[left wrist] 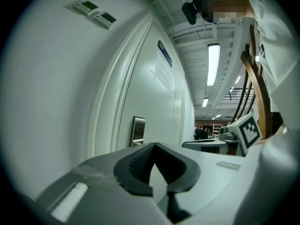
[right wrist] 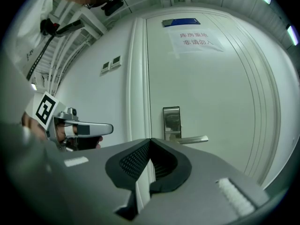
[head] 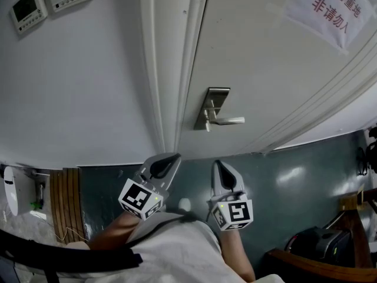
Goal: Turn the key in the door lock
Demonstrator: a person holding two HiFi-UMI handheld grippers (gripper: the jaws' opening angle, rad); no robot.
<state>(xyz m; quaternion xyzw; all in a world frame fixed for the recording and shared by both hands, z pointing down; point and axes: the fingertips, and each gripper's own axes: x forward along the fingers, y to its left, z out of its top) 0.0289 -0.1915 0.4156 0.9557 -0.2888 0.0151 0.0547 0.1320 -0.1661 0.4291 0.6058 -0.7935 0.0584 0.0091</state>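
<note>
Stands before a closed white door [head: 259, 69], both grippers well apart from it. Holds the left gripper [head: 169, 158] near and low, in line with the door frame, jaws pressed together on nothing. Holds the right gripper [head: 220, 164] just beside it on the right, jaws likewise pressed together and empty. Faces a metal lock plate [head: 216, 99] near the door's left edge, far from both grippers, with a lever handle [head: 231, 121] pointing right. Cannot make out a key at the plate: too small to tell. Takes in a paper sign [head: 327, 7] with red print high on the door and two control panels [head: 28, 9] on the wall [head: 76, 87] at far left.
</note>
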